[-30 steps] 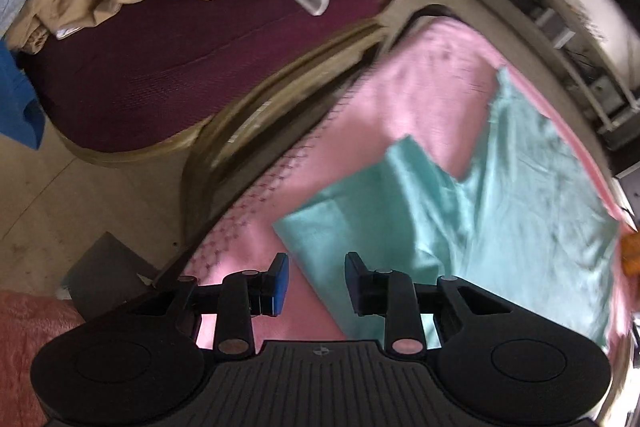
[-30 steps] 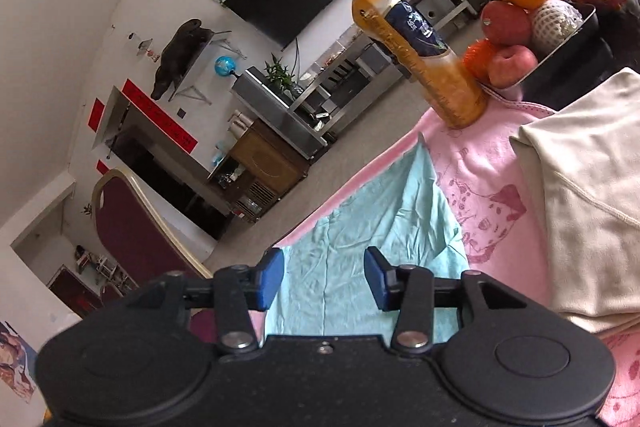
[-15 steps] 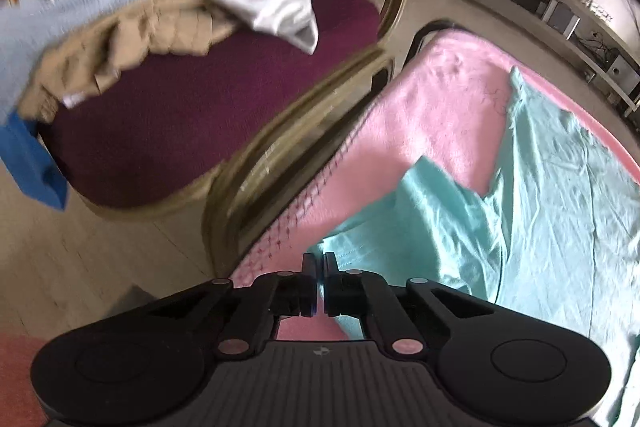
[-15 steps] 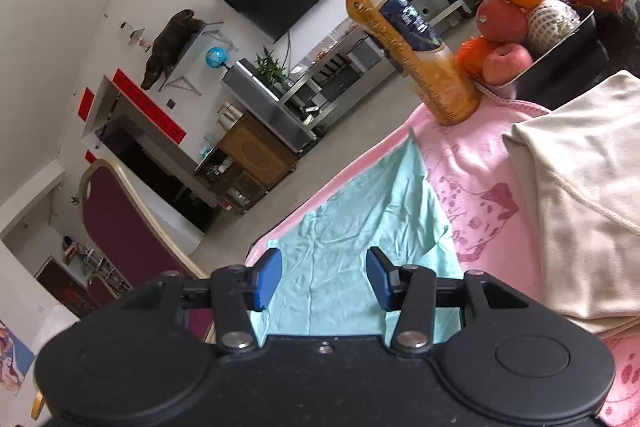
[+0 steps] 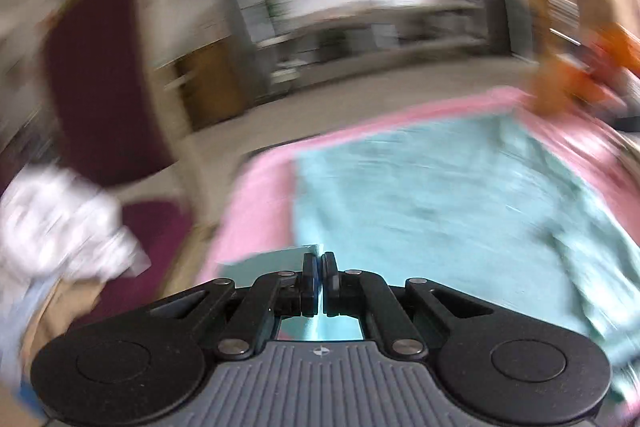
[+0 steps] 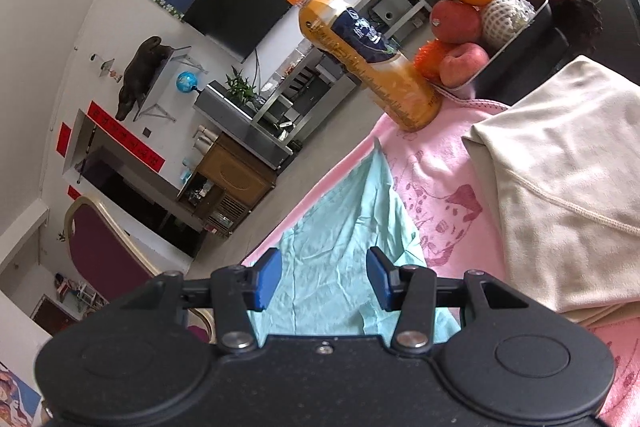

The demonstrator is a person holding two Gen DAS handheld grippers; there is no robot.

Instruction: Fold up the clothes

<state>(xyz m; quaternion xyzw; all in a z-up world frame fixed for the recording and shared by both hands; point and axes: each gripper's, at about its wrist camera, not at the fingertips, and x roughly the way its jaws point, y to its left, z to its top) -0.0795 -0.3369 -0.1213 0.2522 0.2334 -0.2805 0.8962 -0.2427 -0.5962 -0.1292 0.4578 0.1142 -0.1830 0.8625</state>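
Note:
A teal garment (image 5: 432, 203) lies spread on the pink cloth (image 5: 260, 203) that covers the table. My left gripper (image 5: 319, 269) is shut on a near corner of the teal garment, a thin fold showing between its pads; this view is blurred by motion. In the right wrist view the teal garment (image 6: 344, 239) runs away from me, and my right gripper (image 6: 323, 269) hovers over it, open, with nothing pinched between its blue pads. A folded cream garment (image 6: 560, 179) lies to the right on the pink cloth (image 6: 436, 187).
An orange drink bottle (image 6: 368, 63) and a tray of fruit (image 6: 484, 27) stand at the table's far end. A maroon chair (image 5: 100, 79) at left holds a pile of white and tan clothes (image 5: 56, 219). A TV and shelving line the far wall.
The left gripper closed on the teal garment's corner, then swung quickly and rolled, lifting the corner; its view now faces the TV wall. The right gripper barely moved.

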